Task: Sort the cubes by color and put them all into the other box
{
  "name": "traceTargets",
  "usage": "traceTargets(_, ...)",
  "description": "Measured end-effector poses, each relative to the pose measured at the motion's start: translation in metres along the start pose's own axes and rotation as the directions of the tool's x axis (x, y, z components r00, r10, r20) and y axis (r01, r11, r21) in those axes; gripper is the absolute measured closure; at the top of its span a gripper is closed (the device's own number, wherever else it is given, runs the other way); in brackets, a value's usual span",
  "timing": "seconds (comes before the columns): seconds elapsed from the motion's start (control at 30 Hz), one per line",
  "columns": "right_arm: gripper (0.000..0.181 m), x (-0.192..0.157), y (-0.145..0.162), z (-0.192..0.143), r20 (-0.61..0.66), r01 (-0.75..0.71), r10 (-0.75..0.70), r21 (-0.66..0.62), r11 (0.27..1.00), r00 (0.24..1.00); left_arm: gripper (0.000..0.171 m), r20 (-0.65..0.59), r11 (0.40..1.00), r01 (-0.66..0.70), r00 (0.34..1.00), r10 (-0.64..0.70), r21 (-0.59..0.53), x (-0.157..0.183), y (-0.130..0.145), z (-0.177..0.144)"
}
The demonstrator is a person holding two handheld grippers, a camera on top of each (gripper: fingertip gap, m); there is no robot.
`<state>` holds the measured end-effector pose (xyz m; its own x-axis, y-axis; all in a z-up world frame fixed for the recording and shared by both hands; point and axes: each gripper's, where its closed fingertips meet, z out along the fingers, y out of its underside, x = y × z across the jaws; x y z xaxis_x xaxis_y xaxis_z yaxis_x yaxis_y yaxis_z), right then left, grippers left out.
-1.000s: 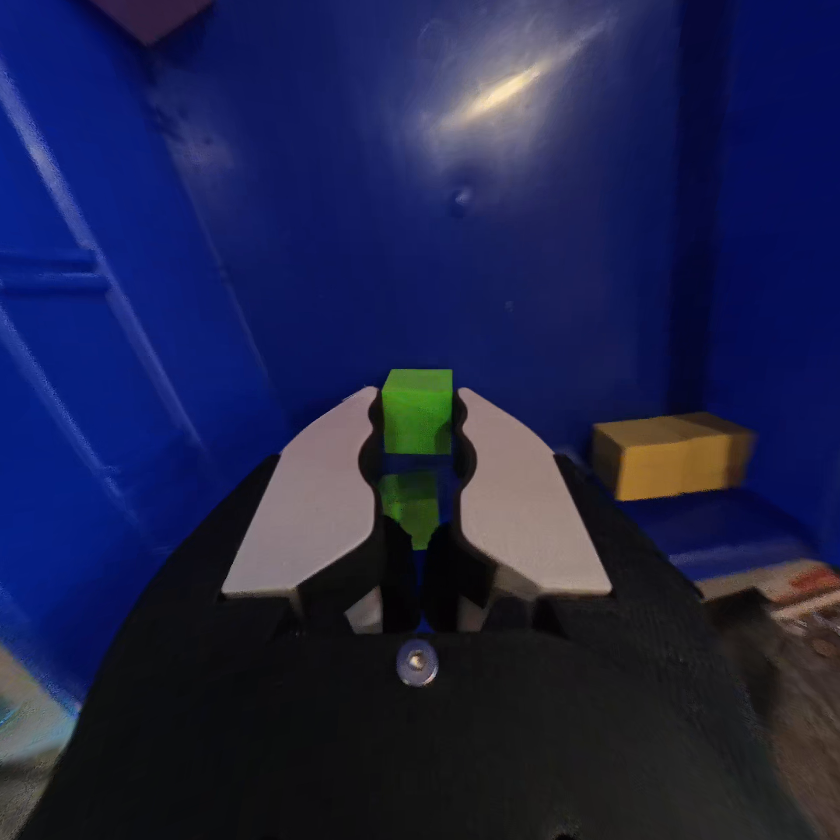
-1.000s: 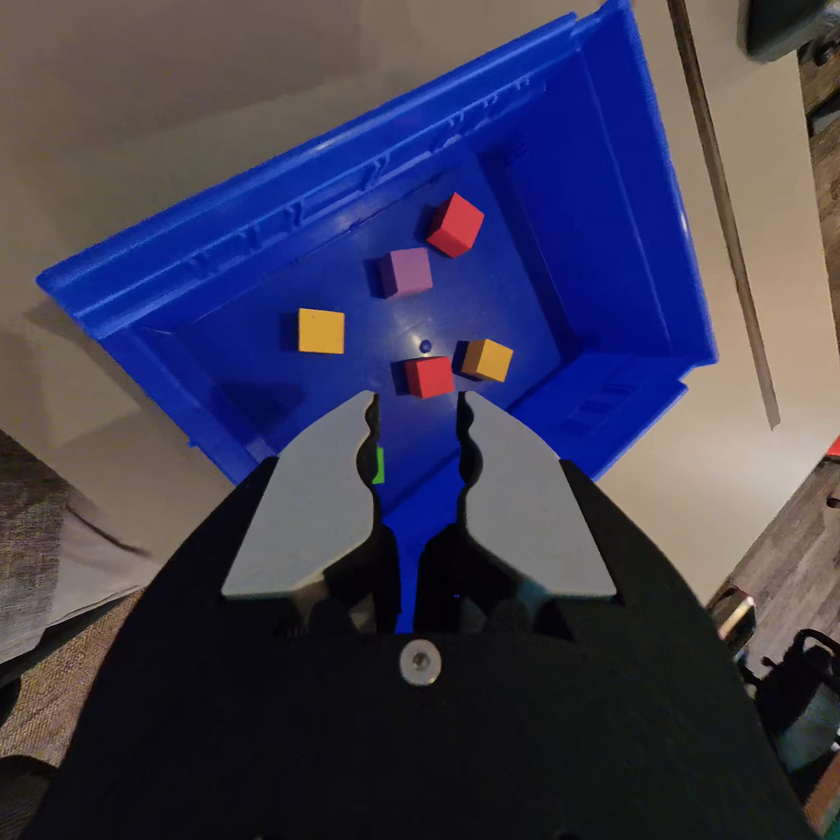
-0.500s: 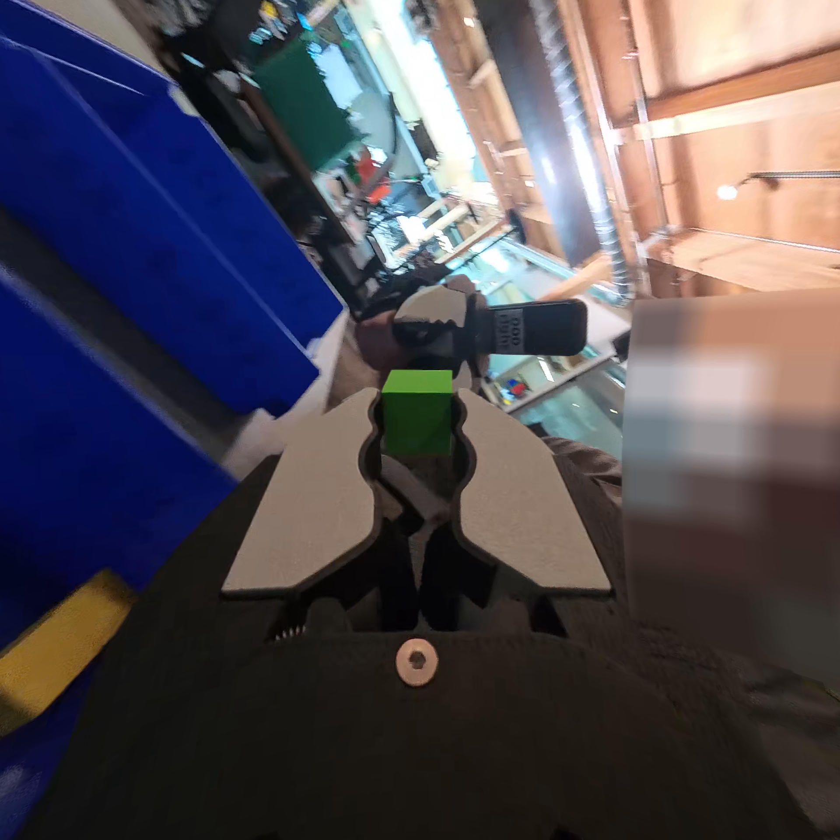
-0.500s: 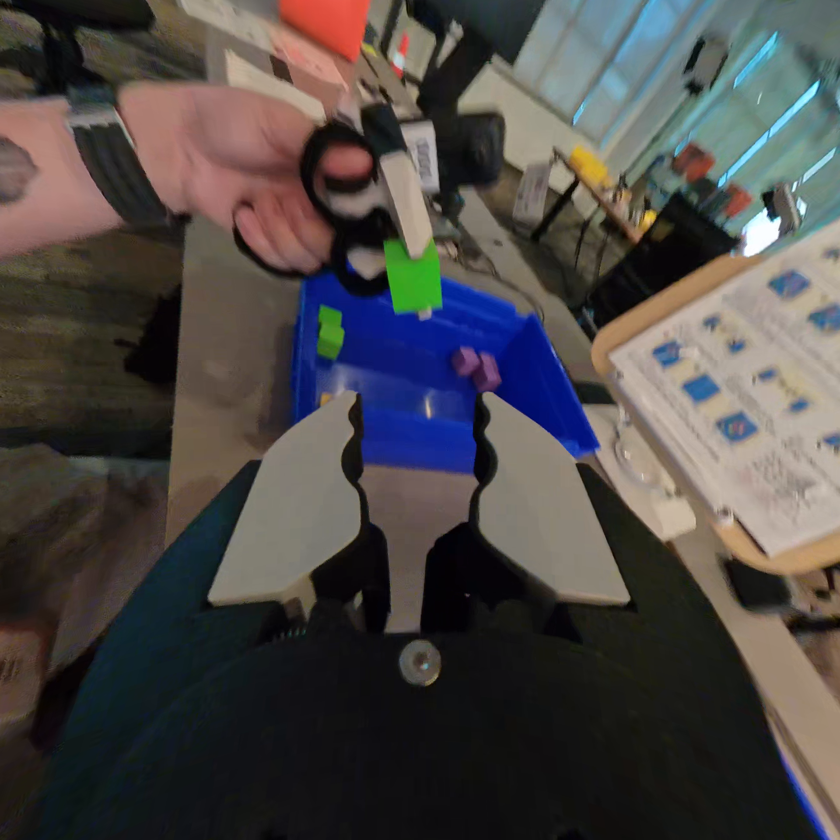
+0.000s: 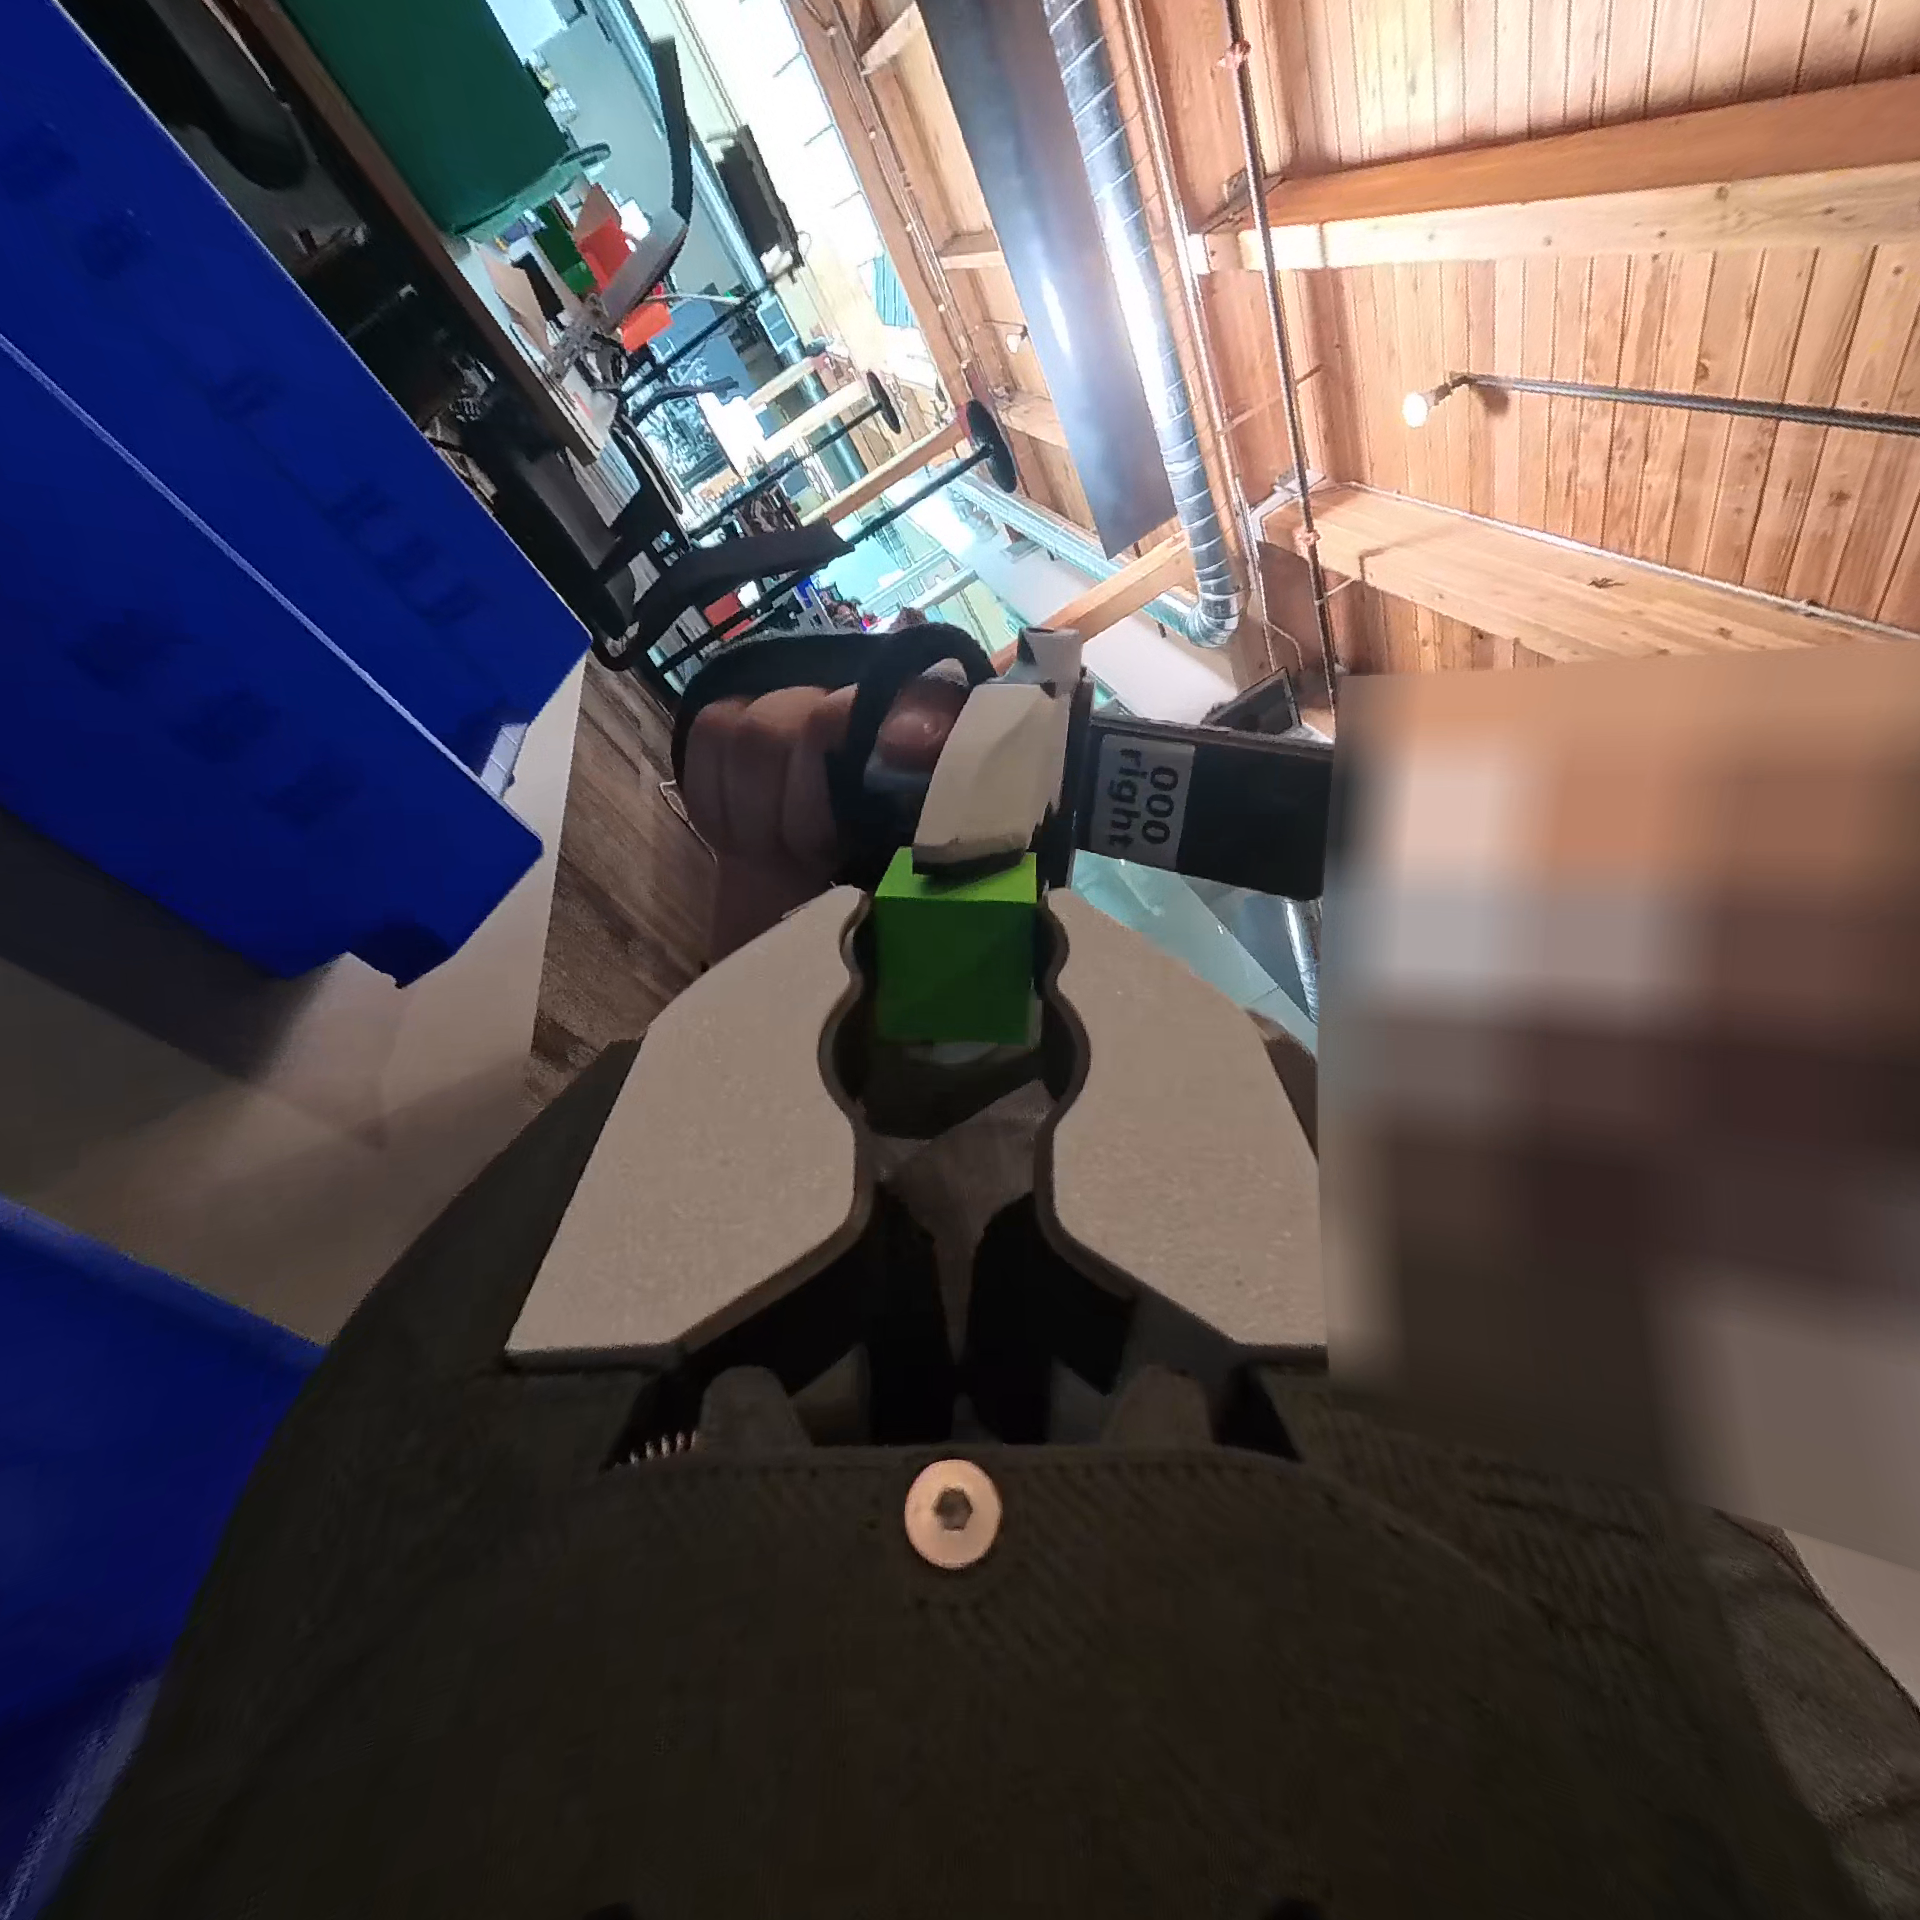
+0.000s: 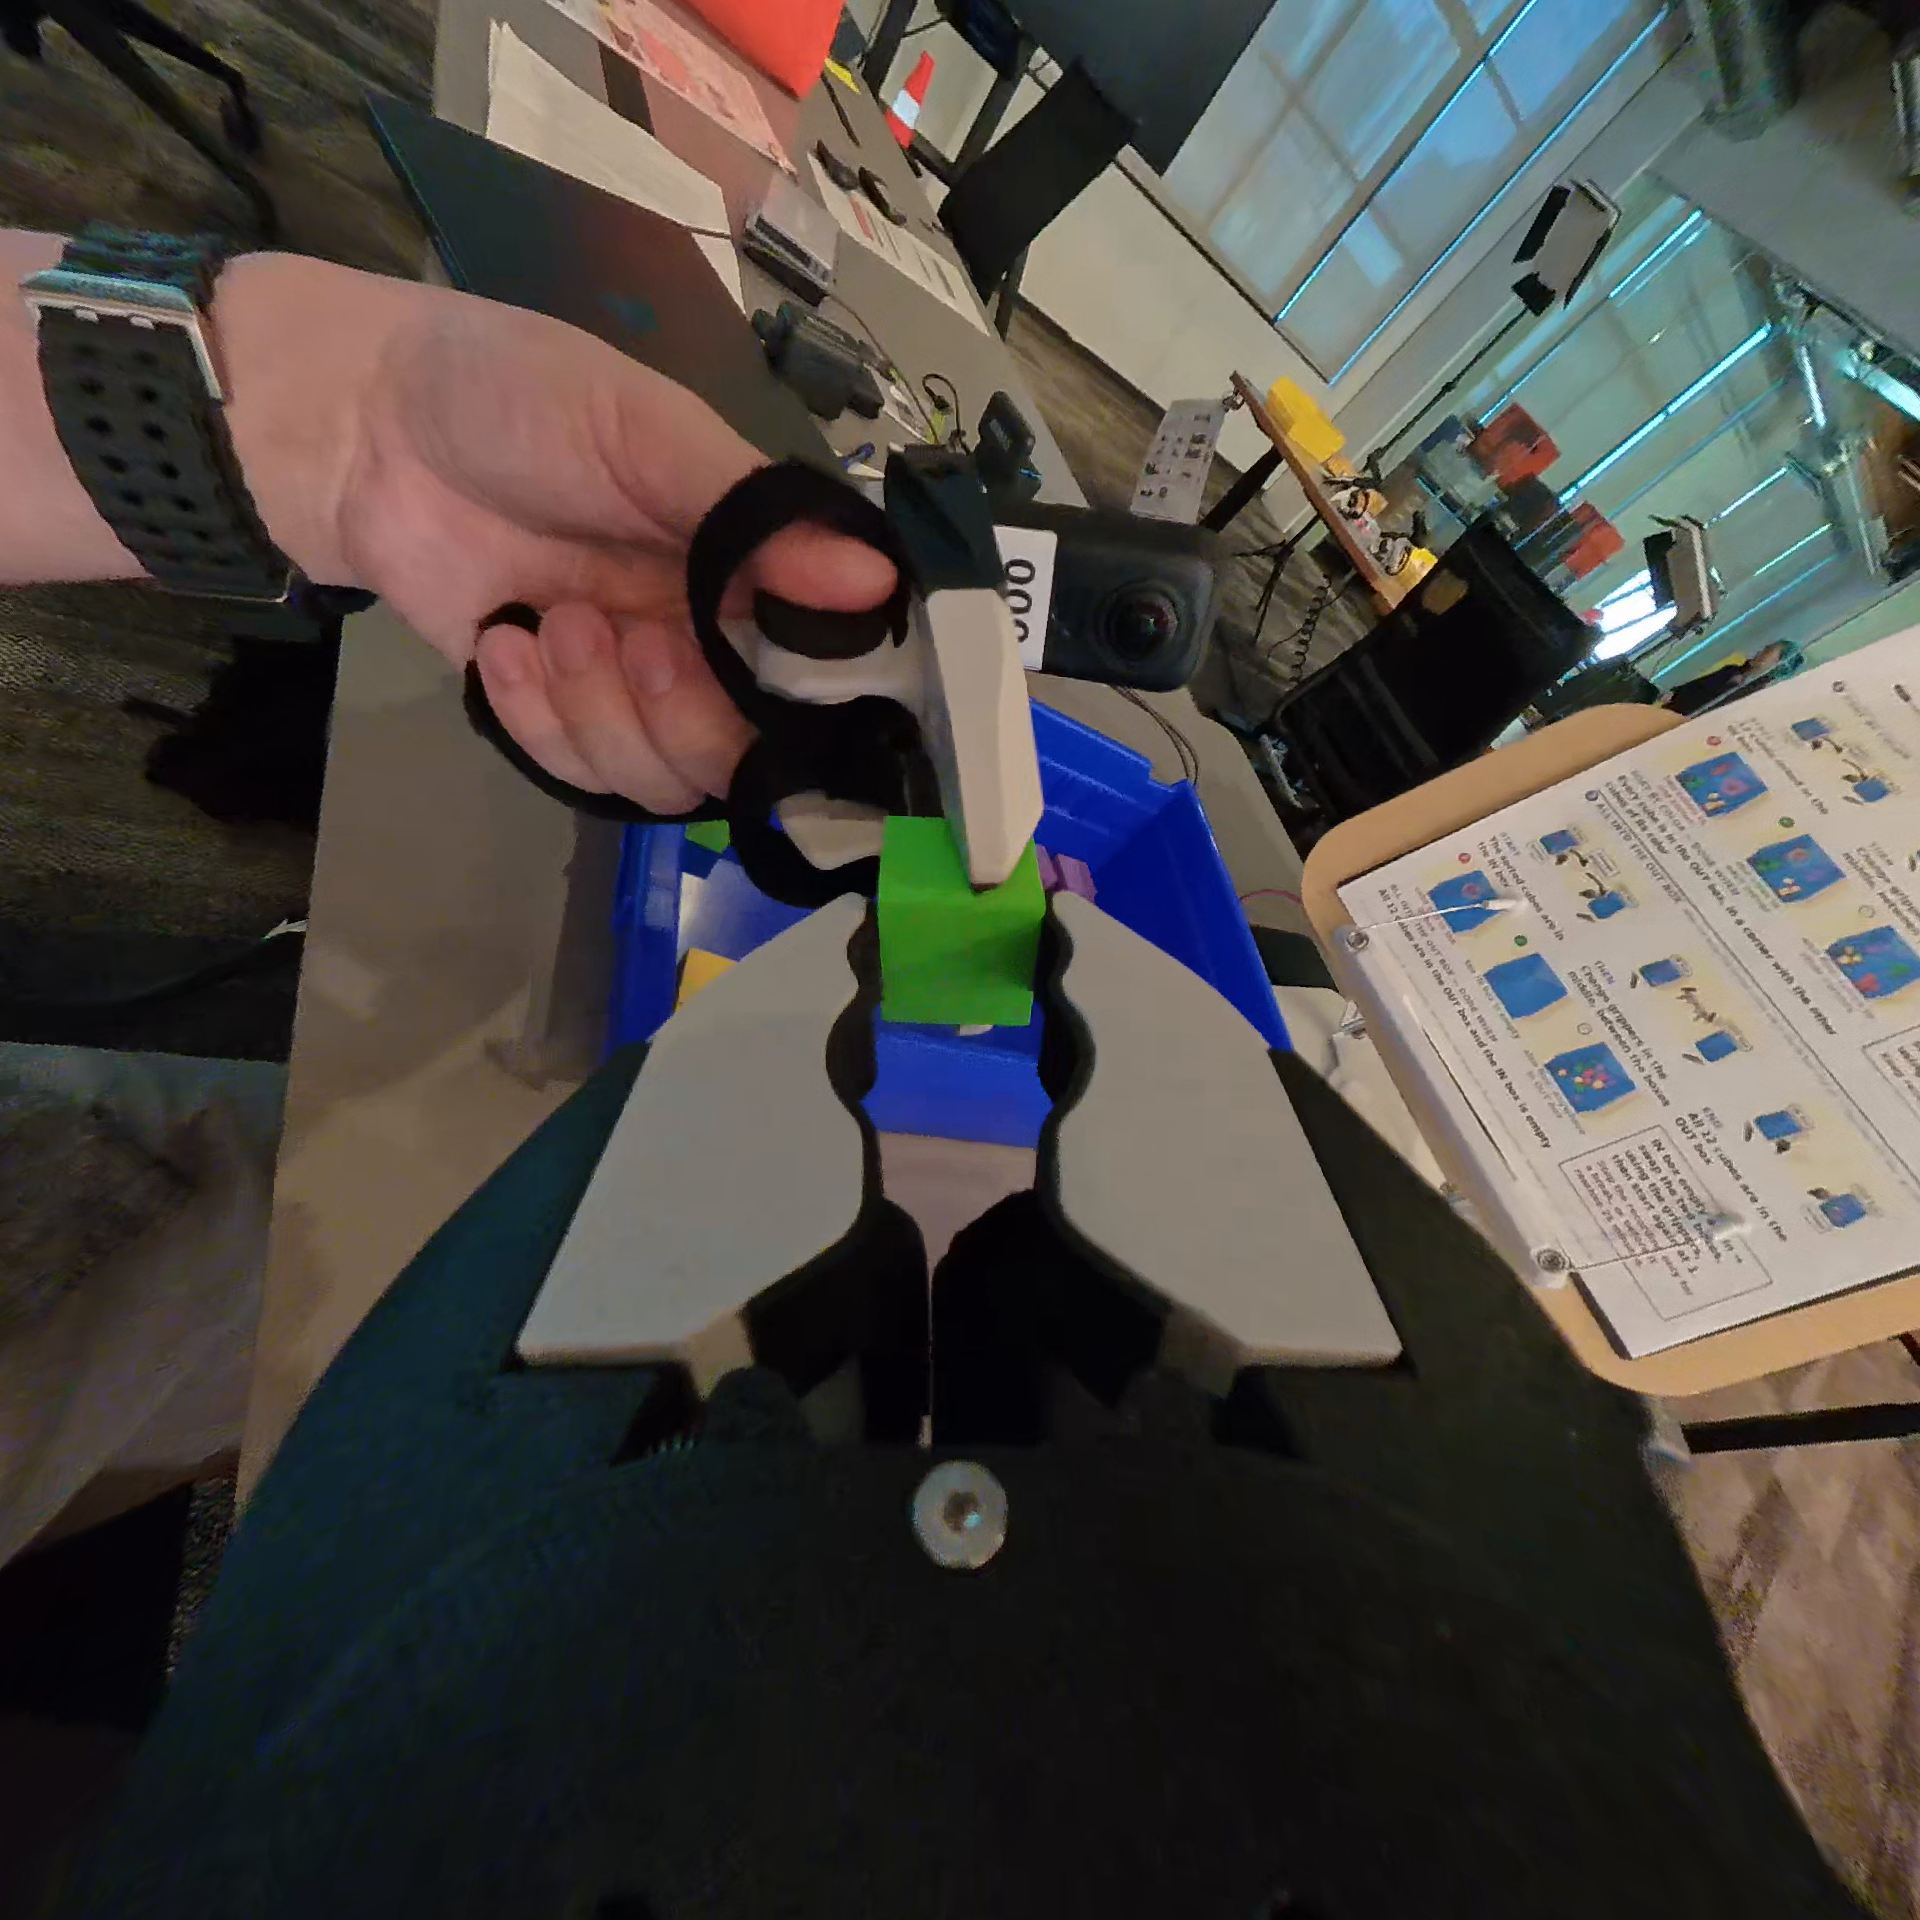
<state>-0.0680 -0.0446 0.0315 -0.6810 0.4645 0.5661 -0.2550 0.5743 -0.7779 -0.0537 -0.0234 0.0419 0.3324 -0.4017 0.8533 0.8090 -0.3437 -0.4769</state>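
A green cube (image 5: 951, 977) is held in the air between both grippers at once. My left gripper (image 5: 951, 935) is shut on its two sides. The right gripper's fingers (image 5: 987, 769) press on it from above and below in the left wrist view. In the right wrist view my right gripper (image 6: 956, 925) is shut on the sides of the same cube (image 6: 956, 966), and one of the left gripper's fingers (image 6: 977, 748) lies on its top. A person's hand (image 6: 499, 499) holds the left gripper.
Below the cube a blue bin (image 6: 1174, 883) on a grey table (image 6: 436, 935) holds purple (image 6: 1070, 873), yellow (image 6: 701, 977) and green (image 6: 707, 831) cubes. A printed sheet on a board (image 6: 1662, 987) stands at the right. Blue bins (image 5: 260, 675) fill the left wrist view's left side.
My left gripper lifted the green cube out of the bin and turned up towards the right gripper. My right gripper swung up from over the bin, opened, then closed on the cube.
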Motion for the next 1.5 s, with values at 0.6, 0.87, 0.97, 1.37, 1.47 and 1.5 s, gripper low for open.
traceTargets(0.6,0.153,0.043,0.23,-0.087,0.172,-0.153,0.49,-0.818,0.554,0.854,0.104,0.507,0.931,-0.282,0.852,0.131,0.233,-0.011,-0.05,-0.086)
traceTargets(0.87,0.153,0.031,0.254,-0.058,0.171,-0.235,0.594,-0.806,0.543,0.786,0.106,0.531,0.944,-0.267,0.838,0.129,0.192,-0.017,-0.045,-0.087)
traceTargets(0.97,0.153,0.021,0.261,-0.057,0.185,-0.222,0.629,-0.83,0.511,0.755,0.106,0.531,0.948,-0.26,0.838,0.128,0.183,-0.019,-0.044,-0.087)
traceTargets(1.37,0.153,0.023,0.285,-0.088,0.176,-0.064,0.575,-0.926,0.372,0.799,0.108,0.551,0.95,-0.262,0.824,0.13,0.168,-0.021,-0.044,-0.091)
traceTargets(1.47,0.152,0.021,0.293,-0.087,0.13,-0.063,0.589,-0.953,0.296,0.798,0.108,0.561,0.952,-0.263,0.817,0.134,0.155,-0.021,-0.042,-0.09)
traceTargets(1.5,0.152,0.021,0.293,-0.085,0.121,-0.069,0.595,-0.956,0.287,0.795,0.108,0.568,0.952,-0.264,0.812,0.135,0.152,-0.021,-0.042,-0.091)
